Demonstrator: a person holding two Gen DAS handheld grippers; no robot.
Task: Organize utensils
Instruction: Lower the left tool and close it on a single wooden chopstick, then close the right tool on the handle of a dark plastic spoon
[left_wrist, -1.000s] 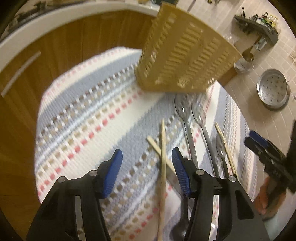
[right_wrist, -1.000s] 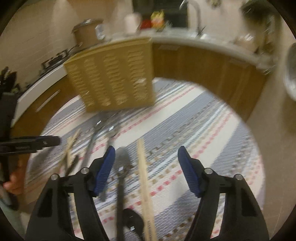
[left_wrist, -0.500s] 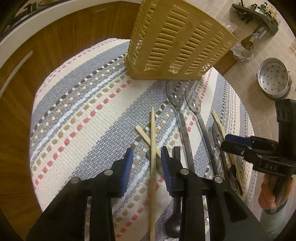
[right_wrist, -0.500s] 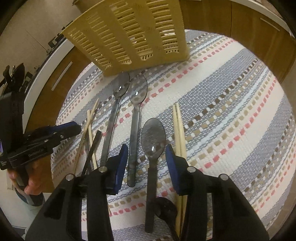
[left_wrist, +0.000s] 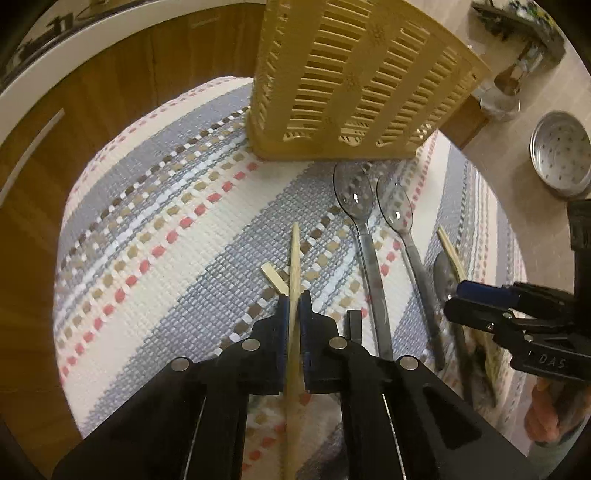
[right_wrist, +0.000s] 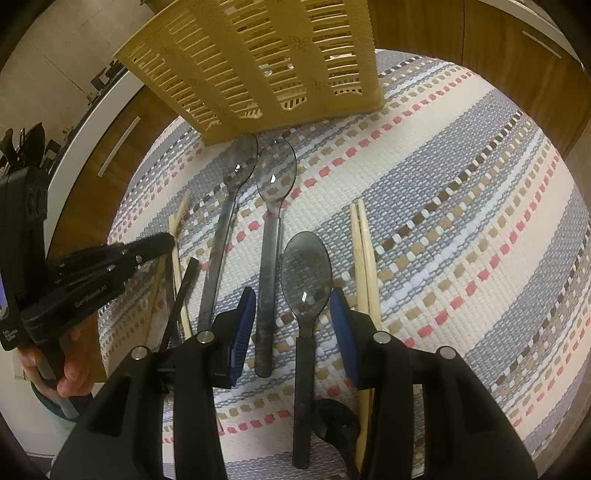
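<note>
My left gripper (left_wrist: 294, 297) is shut on a wooden chopstick (left_wrist: 294, 266) lying on the striped mat; a second chopstick (left_wrist: 273, 279) crosses under it. My right gripper (right_wrist: 292, 295) is open, its jaws on either side of a dark plastic spoon (right_wrist: 306, 273). Two more clear spoons (right_wrist: 236, 192) (right_wrist: 275, 184) lie to its left, a chopstick pair (right_wrist: 364, 258) to its right. The yellow slotted utensil basket (right_wrist: 266, 55) stands at the far end of the mat; it also shows in the left wrist view (left_wrist: 354, 81).
The striped woven mat (right_wrist: 461, 221) covers a round surface with wooden cabinets (left_wrist: 110, 85) behind. A black utensil handle (right_wrist: 183, 291) and another black spoon (right_wrist: 332, 421) lie near the front. A metal steamer pan (left_wrist: 561, 155) sits on the tiled floor at the right.
My left gripper has closed from wide open onto the chopstick. My right gripper has lowered towards the mat and narrowed around the dark spoon, staying open.
</note>
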